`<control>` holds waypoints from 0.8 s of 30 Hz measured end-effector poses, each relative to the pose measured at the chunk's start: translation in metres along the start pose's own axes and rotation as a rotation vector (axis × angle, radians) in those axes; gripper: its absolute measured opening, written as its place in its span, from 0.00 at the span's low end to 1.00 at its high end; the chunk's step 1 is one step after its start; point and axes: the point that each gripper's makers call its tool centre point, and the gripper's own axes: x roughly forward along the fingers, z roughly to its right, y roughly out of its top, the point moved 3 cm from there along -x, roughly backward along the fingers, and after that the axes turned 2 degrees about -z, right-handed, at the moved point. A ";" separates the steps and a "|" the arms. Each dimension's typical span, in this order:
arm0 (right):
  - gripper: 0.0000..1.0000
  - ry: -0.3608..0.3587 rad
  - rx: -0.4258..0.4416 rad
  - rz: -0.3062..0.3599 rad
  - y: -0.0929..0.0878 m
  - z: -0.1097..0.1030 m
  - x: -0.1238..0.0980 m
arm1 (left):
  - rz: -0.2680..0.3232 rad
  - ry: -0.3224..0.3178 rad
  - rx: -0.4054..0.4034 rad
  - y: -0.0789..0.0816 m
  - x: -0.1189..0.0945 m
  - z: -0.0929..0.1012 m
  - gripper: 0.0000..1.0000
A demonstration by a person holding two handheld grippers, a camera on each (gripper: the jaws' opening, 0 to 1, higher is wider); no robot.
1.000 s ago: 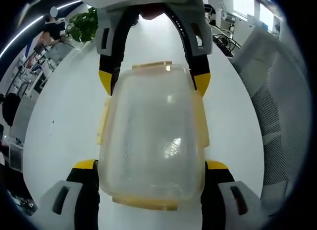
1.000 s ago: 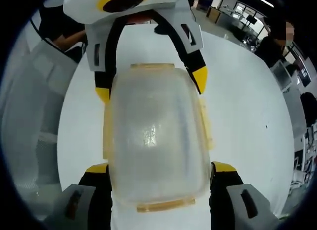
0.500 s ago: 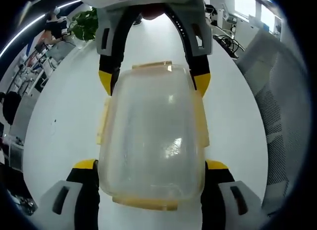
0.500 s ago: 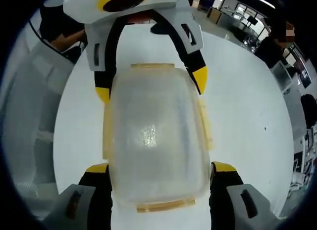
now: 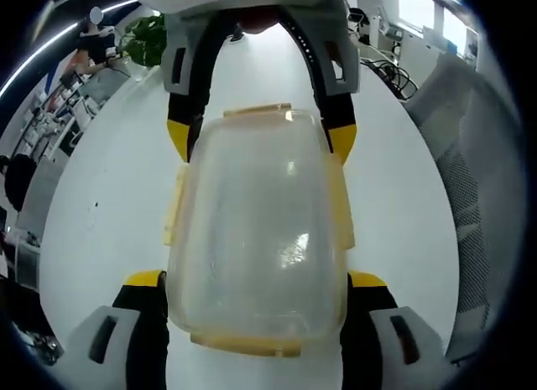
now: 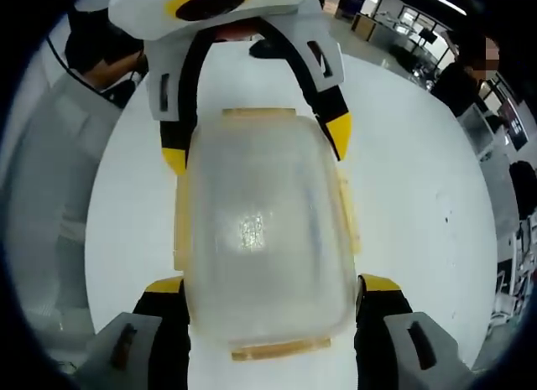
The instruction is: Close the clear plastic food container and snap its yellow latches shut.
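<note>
The clear plastic food container [image 5: 256, 231] sits on the white round table [image 5: 109, 197], lid on. My left gripper [image 5: 256, 279] is shut on its near end, one jaw against each long side. From the far end my right gripper [image 5: 260, 138] grips it the same way. Yellow latches show at the far end [image 5: 256, 111], the near end [image 5: 247, 346] and along both long sides [image 5: 174, 207]. In the right gripper view the container [image 6: 264, 231] lies between my right gripper [image 6: 273, 283] and the left gripper [image 6: 256, 143] opposite. Whether the latches are snapped down I cannot tell.
A green plant [image 5: 143, 39] and office desks lie beyond the table's far left edge. A mesh chair back [image 5: 478, 189] stands at the right. In the right gripper view a person [image 6: 457, 80] sits past the table at upper right.
The background has drifted slightly with the cameras. The container and both grippers keep the same places relative to each other.
</note>
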 end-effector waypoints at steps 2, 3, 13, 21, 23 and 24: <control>0.81 0.000 -0.002 0.000 0.000 0.002 0.000 | 0.002 0.001 -0.002 0.000 0.000 -0.001 0.86; 0.81 0.000 -0.002 0.001 0.000 0.002 0.000 | 0.003 0.001 -0.003 0.000 0.000 -0.002 0.86; 0.81 -0.001 -0.001 -0.005 -0.002 0.011 0.001 | 0.006 0.000 -0.001 0.001 0.003 -0.011 0.86; 0.82 -0.004 0.004 -0.006 -0.001 0.016 0.001 | 0.005 -0.001 0.003 0.002 0.004 -0.017 0.86; 0.82 -0.003 0.002 -0.009 -0.002 0.017 0.001 | 0.004 -0.001 0.003 0.002 0.004 -0.017 0.86; 0.82 -0.002 0.000 -0.011 -0.002 0.018 0.001 | 0.003 0.000 0.002 0.002 0.005 -0.017 0.86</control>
